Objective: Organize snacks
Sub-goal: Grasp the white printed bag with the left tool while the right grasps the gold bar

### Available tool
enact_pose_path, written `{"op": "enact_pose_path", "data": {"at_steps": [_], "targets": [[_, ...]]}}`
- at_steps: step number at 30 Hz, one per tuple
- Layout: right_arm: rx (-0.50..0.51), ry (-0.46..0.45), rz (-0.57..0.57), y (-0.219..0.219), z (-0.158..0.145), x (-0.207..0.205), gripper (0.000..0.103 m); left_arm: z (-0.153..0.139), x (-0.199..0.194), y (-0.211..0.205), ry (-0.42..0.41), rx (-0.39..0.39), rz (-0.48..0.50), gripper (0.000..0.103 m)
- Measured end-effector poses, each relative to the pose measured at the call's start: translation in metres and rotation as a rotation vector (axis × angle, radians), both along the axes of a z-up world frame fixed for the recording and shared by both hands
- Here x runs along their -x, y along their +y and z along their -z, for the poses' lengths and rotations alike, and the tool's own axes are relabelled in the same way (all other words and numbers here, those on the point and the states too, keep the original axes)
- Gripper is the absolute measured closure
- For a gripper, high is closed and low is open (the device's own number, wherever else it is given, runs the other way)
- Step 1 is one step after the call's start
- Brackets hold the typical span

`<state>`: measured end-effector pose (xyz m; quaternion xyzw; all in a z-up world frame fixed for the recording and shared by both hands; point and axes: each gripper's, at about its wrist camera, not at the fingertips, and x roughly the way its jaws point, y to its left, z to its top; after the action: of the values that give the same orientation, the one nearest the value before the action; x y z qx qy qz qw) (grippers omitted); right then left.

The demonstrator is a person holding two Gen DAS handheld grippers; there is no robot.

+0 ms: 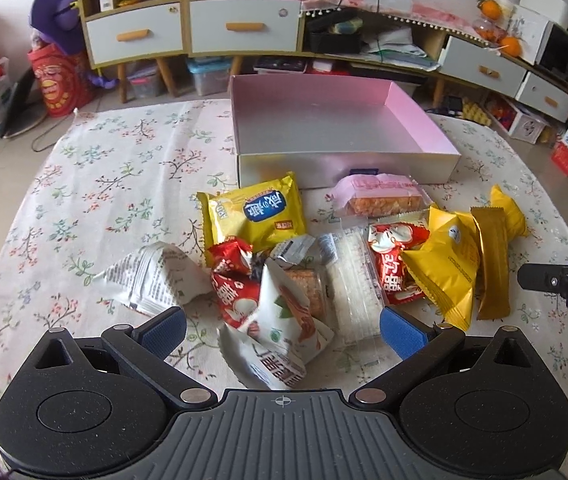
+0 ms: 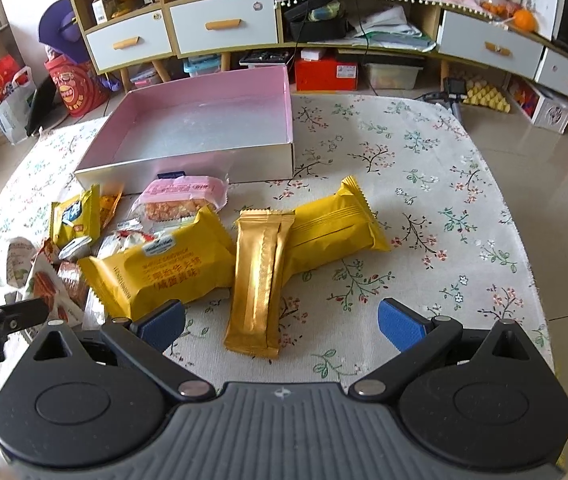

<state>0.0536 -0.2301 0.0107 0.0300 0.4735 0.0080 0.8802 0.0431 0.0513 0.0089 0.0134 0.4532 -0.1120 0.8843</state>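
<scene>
A pile of wrapped snacks lies on the floral tablecloth in front of an empty pink-lined box (image 1: 340,120), which also shows in the right wrist view (image 2: 211,120). My left gripper (image 1: 281,332) is open above a white snack pack (image 1: 279,320), with a red pack (image 1: 235,284) and a yellow pack (image 1: 255,212) just beyond. My right gripper (image 2: 281,326) is open over a gold bar (image 2: 257,276), between two yellow packs (image 2: 163,264) (image 2: 336,224). A pink pack (image 2: 181,196) lies by the box front.
The round table (image 2: 424,184) drops off at its right edge to a tiled floor. Shelves with drawers (image 1: 239,28) and storage clutter stand behind the table. The right gripper's finger (image 1: 556,280) shows at the far right of the left wrist view.
</scene>
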Motion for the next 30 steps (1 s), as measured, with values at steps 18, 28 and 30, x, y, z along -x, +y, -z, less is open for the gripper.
{"op": "enact_pose_path", "data": {"at_steps": [18, 28, 30], "targets": [[-0.080, 0.107, -0.040, 0.000, 0.034, -0.024, 0.011, 0.033, -0.008, 0.015, 0.085, 0.127, 0.200, 0.012], [-0.034, 0.116, -0.059, 0.009, 0.043, -0.028, 0.026, 0.043, -0.012, 0.014, 0.113, 0.066, 0.170, 0.044], [-0.025, 0.108, -0.065, 0.009, 0.043, -0.027, 0.030, 0.043, -0.012, 0.016, 0.117, 0.072, 0.165, 0.045]]}}
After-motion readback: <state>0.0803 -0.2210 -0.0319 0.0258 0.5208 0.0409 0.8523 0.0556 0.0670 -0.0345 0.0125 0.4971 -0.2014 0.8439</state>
